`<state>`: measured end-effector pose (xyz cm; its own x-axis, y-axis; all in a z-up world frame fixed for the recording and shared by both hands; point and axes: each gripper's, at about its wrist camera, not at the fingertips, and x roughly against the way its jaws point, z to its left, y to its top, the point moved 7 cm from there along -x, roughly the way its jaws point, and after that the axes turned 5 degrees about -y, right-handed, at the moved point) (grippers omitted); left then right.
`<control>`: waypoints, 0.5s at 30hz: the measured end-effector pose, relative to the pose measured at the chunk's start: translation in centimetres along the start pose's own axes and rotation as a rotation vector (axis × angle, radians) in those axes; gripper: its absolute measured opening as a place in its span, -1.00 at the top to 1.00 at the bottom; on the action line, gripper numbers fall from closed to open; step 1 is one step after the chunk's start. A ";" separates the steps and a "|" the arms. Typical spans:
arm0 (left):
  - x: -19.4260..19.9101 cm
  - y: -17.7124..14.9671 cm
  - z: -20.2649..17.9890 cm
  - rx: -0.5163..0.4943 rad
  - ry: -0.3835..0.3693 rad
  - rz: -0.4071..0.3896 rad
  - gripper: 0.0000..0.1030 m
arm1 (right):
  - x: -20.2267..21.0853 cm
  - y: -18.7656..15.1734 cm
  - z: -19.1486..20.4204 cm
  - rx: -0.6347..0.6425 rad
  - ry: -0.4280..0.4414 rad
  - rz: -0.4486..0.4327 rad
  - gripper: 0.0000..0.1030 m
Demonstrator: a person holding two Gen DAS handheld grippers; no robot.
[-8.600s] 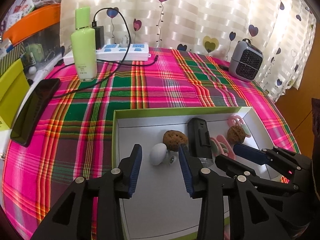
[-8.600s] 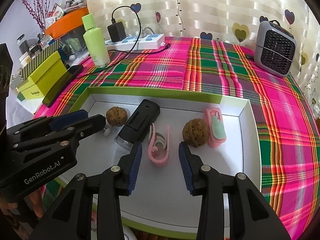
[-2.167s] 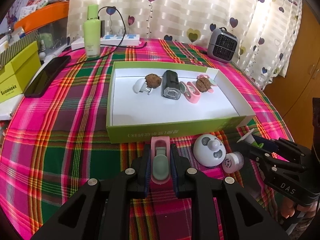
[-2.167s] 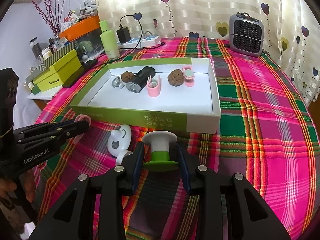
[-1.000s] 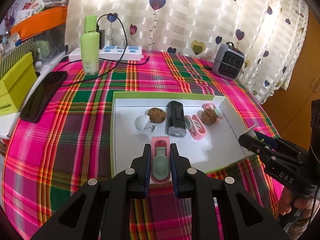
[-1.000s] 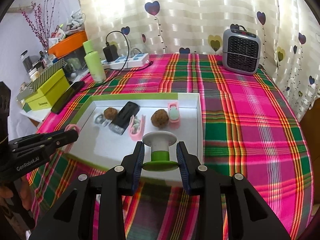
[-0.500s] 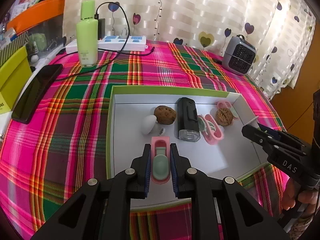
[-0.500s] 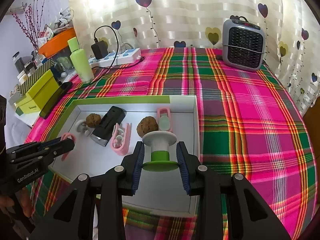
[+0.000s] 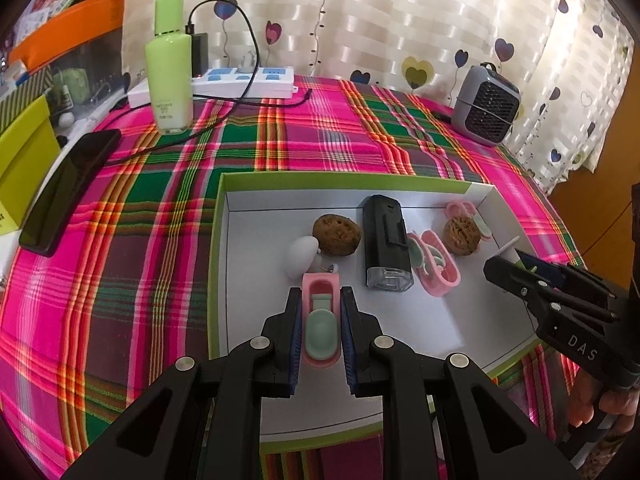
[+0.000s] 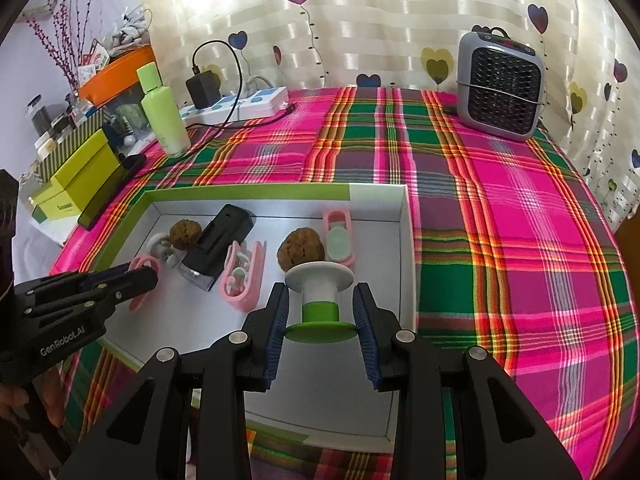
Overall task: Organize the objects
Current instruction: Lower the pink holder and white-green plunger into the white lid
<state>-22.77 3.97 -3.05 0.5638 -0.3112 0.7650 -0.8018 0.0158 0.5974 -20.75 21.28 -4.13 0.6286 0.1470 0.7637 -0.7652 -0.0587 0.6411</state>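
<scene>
My left gripper [image 9: 320, 308] is shut on a pink clip with a mint pad [image 9: 320, 320] and holds it over the white tray with green rim [image 9: 256, 272], near a white egg-shaped piece [image 9: 301, 256]. My right gripper [image 10: 322, 312] is shut on a white and green spool [image 10: 320, 296] over the tray's right part [image 10: 406, 248]. In the tray lie two brown walnuts [image 9: 337, 235] [image 10: 301, 254], a black device [image 9: 386, 246], a pink open clip [image 9: 436, 268] and another pink clip [image 10: 339, 240].
A green bottle [image 9: 168, 68], a power strip with cables [image 9: 240, 84] and a grey heater [image 10: 500, 88] stand at the back of the plaid tablecloth. A black phone [image 9: 68, 188] and yellow-green boxes [image 10: 80, 176] lie at the left.
Both grippers have moved forward and lower over the tray, each still holding its object. The tray's contents have not moved.
</scene>
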 end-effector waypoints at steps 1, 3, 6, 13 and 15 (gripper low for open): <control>0.0 0.0 0.0 0.001 0.001 0.001 0.69 | 0.0 -0.1 0.1 0.001 0.005 0.001 0.33; 0.1 0.0 0.0 -0.002 0.002 0.000 0.69 | 0.0 -0.3 0.2 0.007 0.011 0.006 0.33; 0.2 -0.2 -0.2 -0.005 0.002 0.003 0.69 | -0.2 -0.5 0.6 0.019 0.007 0.012 0.33; 0.1 -0.3 -0.2 -0.015 0.015 0.000 0.69 | -0.7 -0.5 1.1 0.047 -0.012 0.016 0.33; -0.2 -0.4 -0.1 -0.025 0.030 0.002 0.69 | -0.8 -0.4 1.2 0.050 -0.006 0.015 0.33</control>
<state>-22.54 4.13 -3.38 0.5680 -0.2826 0.7730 -0.7982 0.0401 0.6011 -20.72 19.98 -4.89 0.6178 0.1400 0.7738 -0.7670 -0.1098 0.6322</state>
